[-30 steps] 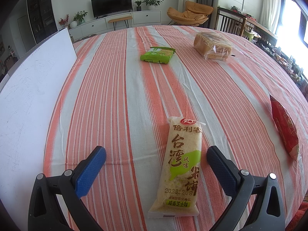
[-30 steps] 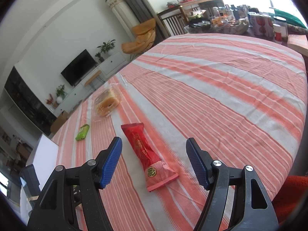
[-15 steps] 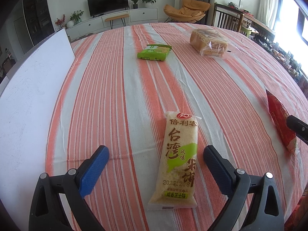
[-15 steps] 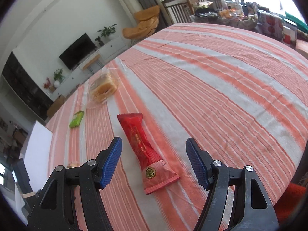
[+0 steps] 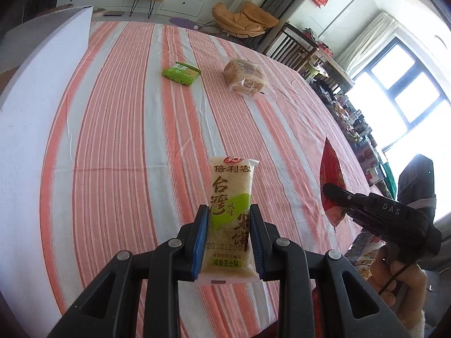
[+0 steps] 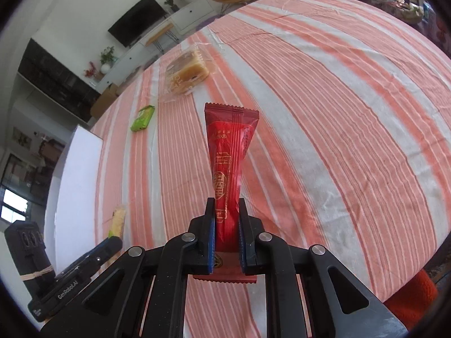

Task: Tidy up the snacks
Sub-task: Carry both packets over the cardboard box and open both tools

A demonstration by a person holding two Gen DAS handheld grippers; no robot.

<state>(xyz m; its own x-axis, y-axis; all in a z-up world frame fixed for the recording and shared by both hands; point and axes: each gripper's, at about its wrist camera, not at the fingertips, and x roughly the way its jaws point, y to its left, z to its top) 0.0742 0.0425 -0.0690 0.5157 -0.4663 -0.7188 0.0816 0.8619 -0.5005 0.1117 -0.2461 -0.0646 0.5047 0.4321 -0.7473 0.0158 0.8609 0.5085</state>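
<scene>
The rice cracker packet (image 5: 229, 214) sits clamped between the blue pads of the left tongs (image 5: 228, 239), gripped along its lower half and held above the striped cloth of the desk (image 5: 118, 129); its bottom seal is partly hidden behind the tongs' black frame. The red snack packet (image 6: 227, 169) is pinched low down in the right tongs (image 6: 227, 242), its upper end fanning out wide, its serrated bottom edge poking out beneath the pads. In the left wrist view that same red packet (image 5: 331, 180) shows only edge-on near the desk's right edge, its lower part covered by the right tongs (image 5: 335, 197), and the hand (image 5: 394, 278) gripping the handle is cut off by the frame's rim. In the right wrist view the rice cracker packet (image 6: 117, 221) is a thin sliver, mostly hidden by the left tongs (image 6: 110, 242).

Toward the far edge of the desk lie a green packet (image 5: 181, 73) and, to its right and apart from it, a wrapped cake (image 5: 244, 76) in clear film; print on both is too small to read. A white board (image 5: 39, 64) runs along the desk's left edge, its near end cut off.
</scene>
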